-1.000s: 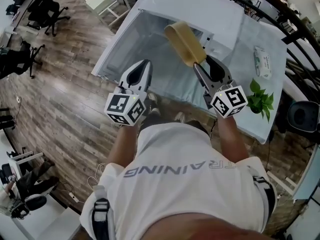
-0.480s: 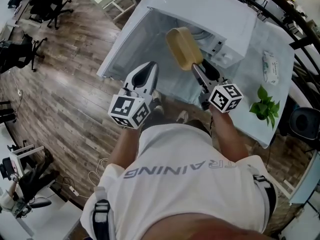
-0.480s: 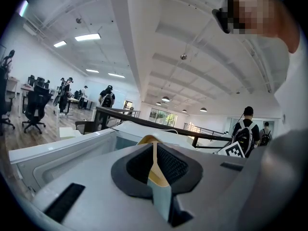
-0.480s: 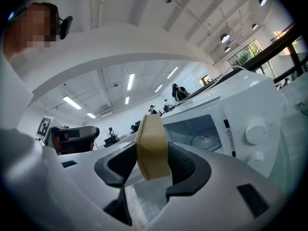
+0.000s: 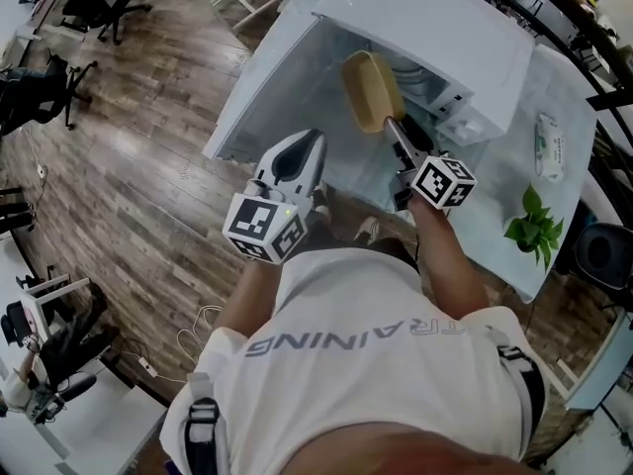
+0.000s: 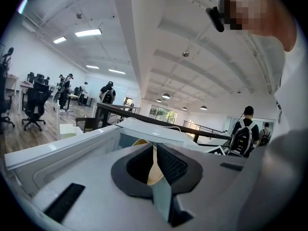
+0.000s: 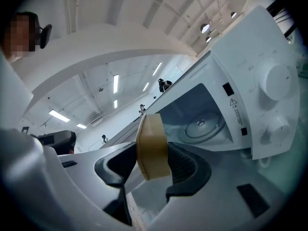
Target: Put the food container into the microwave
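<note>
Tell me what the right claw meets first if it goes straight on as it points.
Likely the inside of the open microwave, about at its turntable; the held food container would touch first. Depth is unclear.

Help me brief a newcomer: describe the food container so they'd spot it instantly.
Find the open white microwave on the table. Right at its opening, the right gripper holds the food container. It is the only tan, oblong thing among the white surfaces.
</note>
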Action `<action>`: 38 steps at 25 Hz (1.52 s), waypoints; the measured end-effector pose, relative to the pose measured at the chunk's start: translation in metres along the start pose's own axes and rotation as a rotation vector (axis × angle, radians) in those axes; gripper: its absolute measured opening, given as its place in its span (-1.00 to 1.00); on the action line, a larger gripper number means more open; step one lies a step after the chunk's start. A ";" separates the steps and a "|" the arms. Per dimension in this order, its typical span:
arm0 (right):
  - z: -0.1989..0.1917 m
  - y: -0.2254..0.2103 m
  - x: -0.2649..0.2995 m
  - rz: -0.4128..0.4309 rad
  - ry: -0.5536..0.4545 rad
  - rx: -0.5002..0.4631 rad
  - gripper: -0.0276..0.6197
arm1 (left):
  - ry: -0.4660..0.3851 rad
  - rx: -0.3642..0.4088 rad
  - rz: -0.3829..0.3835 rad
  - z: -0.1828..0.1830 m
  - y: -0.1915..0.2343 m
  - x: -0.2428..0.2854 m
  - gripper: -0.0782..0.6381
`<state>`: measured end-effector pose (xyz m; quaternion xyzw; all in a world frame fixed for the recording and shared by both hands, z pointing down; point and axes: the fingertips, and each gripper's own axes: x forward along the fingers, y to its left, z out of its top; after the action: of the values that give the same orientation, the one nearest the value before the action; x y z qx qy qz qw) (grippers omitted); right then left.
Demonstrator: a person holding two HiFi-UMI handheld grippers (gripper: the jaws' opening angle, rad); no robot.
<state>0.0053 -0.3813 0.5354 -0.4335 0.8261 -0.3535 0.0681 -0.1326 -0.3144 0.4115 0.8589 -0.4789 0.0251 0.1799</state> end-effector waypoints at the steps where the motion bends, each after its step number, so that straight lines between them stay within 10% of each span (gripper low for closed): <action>1: -0.001 -0.004 0.006 -0.011 -0.001 0.013 -0.24 | 0.004 -0.002 -0.002 0.000 0.003 0.001 -0.64; 38: 0.049 -0.122 0.124 -0.322 -0.365 0.273 -0.23 | 0.099 -0.014 -0.085 -0.017 0.039 0.035 -0.64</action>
<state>0.0311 -0.5478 0.6018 -0.6026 0.6654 -0.3837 0.2164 -0.1442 -0.3556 0.4455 0.8748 -0.4329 0.0566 0.2100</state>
